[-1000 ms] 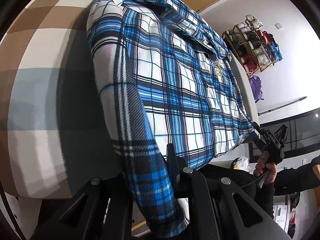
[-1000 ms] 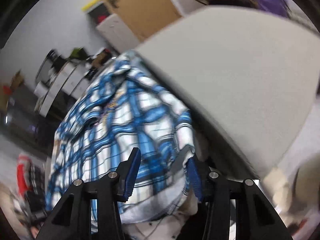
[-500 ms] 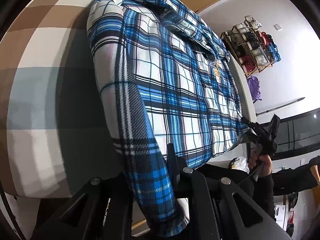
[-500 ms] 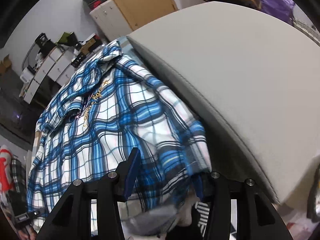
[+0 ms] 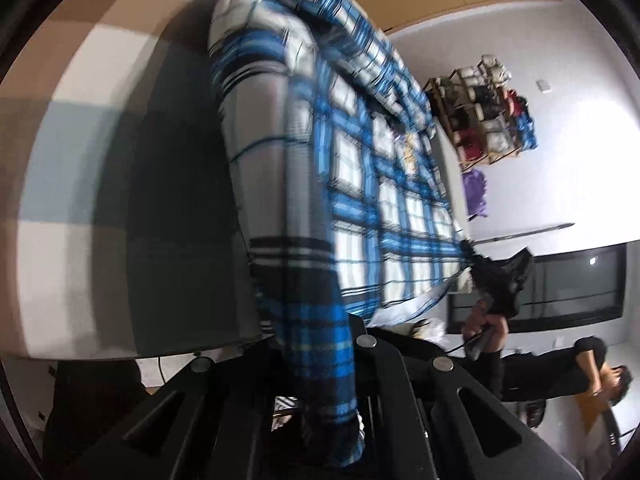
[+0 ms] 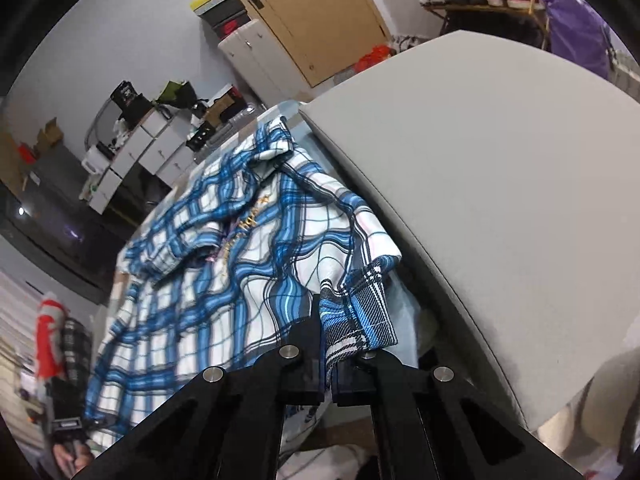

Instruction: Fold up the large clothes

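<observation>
A blue and white plaid shirt (image 5: 360, 184) lies spread on a checked bedcover (image 5: 80, 160). My left gripper (image 5: 316, 340) is at the bottom of the left wrist view, its jaws closing tight on one corner of the shirt's near hem, which hangs down between them. Across the hem, the right gripper (image 5: 500, 276) pinches the other corner. In the right wrist view the shirt (image 6: 224, 272) stretches away and my right gripper (image 6: 328, 340) has its jaws closing on the folded hem corner. The left gripper (image 6: 66, 426) shows small at the lower left.
A big grey cushion (image 6: 500, 200) lies right beside the shirt. A shelf rack of shoes (image 5: 488, 112) and a dark screen (image 5: 580, 284) stand by the wall. White cabinets (image 6: 132, 152) and a wooden door (image 6: 320, 12) are farther off. A hand (image 5: 488, 324) holds the right gripper.
The right gripper's jaws, open around the hem corner before, have closed on it. Both grippers have risen a little, lifting the near hem off the bed.
</observation>
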{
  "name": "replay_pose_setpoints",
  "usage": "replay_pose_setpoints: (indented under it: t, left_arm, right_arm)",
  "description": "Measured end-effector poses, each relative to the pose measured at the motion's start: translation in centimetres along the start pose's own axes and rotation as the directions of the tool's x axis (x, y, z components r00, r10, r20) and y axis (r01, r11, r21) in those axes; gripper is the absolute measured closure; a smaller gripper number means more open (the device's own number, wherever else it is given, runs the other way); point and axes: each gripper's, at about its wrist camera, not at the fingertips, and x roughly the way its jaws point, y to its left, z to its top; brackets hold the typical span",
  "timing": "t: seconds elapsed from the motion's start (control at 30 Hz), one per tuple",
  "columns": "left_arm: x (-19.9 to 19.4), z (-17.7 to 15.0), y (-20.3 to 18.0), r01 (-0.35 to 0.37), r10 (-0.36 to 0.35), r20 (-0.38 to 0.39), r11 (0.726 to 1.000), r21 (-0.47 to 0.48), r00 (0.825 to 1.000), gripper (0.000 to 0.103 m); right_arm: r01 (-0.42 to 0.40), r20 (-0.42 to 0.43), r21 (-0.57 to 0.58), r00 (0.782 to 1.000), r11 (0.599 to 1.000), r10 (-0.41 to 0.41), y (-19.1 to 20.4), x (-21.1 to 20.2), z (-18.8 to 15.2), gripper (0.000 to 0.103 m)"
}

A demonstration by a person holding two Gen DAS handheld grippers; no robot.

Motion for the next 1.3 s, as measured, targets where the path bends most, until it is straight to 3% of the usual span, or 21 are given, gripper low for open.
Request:
replay_pose_setpoints:
  t: [0.2, 0.4, 0.6, 0.77, 1.0, 1.13, 1.17, 1.23, 1.27, 1.3]
  left_arm:
    - [-3.4, 5.5, -4.1, 0.102, -0.099, 0.122, 0.995, -0.020, 0.988, 0.103]
    - [-2.8, 14.7, -6.5, 0.127, -0.104, 0.201, 0.986, -0.107, 0.974, 0.103]
    - [0.5, 23.0, -5.7, 0.107, -0.048, 0.231, 0.963, -0.249, 0.972, 0.103]
    - [2.5, 28.6, -2.6, 0.084, -0.002, 0.227, 0.932, -0.352, 0.974, 0.103]
    - [2.7, 31.3, 1.7, 0.068, 0.028, 0.215, 0.903, -0.424, 0.976, 0.103]
    - [1.6, 31.1, 3.1, 0.123, -0.011, 0.248, 0.889, -0.440, 0.969, 0.103]
    - [1.0, 30.8, 3.2, 0.150, -0.027, 0.279, 0.890, -0.430, 0.960, 0.103]
    - [-0.2, 30.6, 2.8, 0.129, 0.018, 0.332, 0.901, -0.414, 0.943, 0.091]
    - [-0.8, 30.2, 2.7, 0.137, 0.022, 0.362, 0.903, -0.407, 0.932, 0.069]
    - [-1.2, 29.8, 2.7, 0.149, 0.019, 0.384, 0.902, -0.405, 0.923, 0.051]
  right_arm:
    - [-0.016, -0.047, 0.001, 0.999, 1.000, 0.016, 3.4, 0.2, 5.5, 0.102]
    - [0.012, -0.091, 0.006, 0.996, 1.000, -0.011, 7.7, 2.2, 14.3, 0.102]
    - [0.064, -0.254, -0.007, 0.965, 0.998, -0.064, 11.5, 9.5, 21.7, 0.102]
    - [0.106, -0.321, 0.002, 0.942, 0.994, -0.099, 13.0, 16.5, 26.1, 0.102]
    - [0.169, -0.399, 0.083, 0.909, 0.982, -0.122, 8.9, 25.2, 29.4, 0.101]
    - [0.167, -0.396, 0.139, 0.913, 0.976, -0.099, 6.5, 27.6, 29.7, 0.101]
    - [0.154, -0.391, 0.142, 0.916, 0.978, -0.088, 6.2, 27.9, 29.7, 0.101]
    - [0.140, -0.377, 0.134, 0.923, 0.981, -0.081, 6.2, 27.9, 29.6, 0.100]
    - [0.126, -0.370, 0.126, 0.926, 0.984, -0.071, 6.4, 27.7, 29.6, 0.097]
    - [0.111, -0.361, 0.121, 0.931, 0.986, -0.060, 6.6, 27.2, 29.8, 0.080]
